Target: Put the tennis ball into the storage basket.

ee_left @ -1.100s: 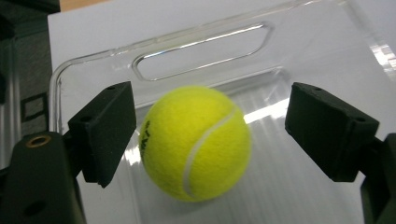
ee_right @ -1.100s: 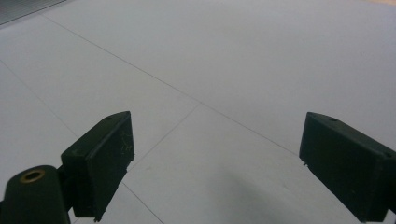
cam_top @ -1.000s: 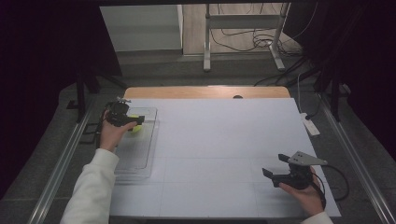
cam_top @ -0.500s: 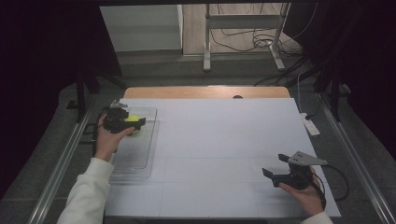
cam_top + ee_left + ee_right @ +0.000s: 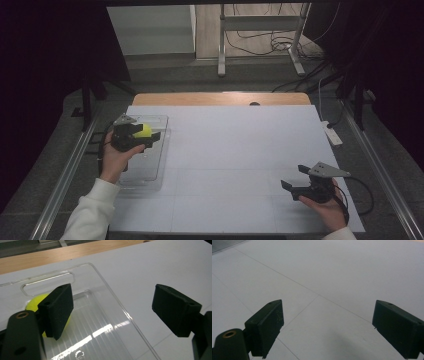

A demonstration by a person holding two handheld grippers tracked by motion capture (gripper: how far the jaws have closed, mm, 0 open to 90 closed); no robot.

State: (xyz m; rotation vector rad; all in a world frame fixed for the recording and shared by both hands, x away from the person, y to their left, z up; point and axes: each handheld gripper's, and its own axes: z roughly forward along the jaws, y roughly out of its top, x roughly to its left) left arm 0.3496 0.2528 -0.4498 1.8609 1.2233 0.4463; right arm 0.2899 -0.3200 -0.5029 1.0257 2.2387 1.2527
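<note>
A yellow ball (image 5: 143,131) lies in the far part of a clear plastic tray (image 5: 150,167) at the table's left. My left gripper (image 5: 150,136) hovers over that tray, jaws wide apart with nothing between them. In the left gripper view the ball (image 5: 33,302) sits behind the left jaw, outside the gap, near the tray's handle slot, and the left gripper (image 5: 112,312) looks over the tray's rim (image 5: 112,295). My right gripper (image 5: 294,176) is held low over the white sheet at the near right. Its jaws are also open and empty, as the right gripper (image 5: 327,327) shows.
A white sheet (image 5: 240,150) covers the wooden table (image 5: 220,98). A white power strip (image 5: 331,134) lies off the right edge. Metal rails run along both sides. A stand's legs and cables (image 5: 260,45) are on the floor beyond.
My left gripper has drawn back a little toward the near side of the tray. The ball stays in the tray. The right gripper has not moved.
</note>
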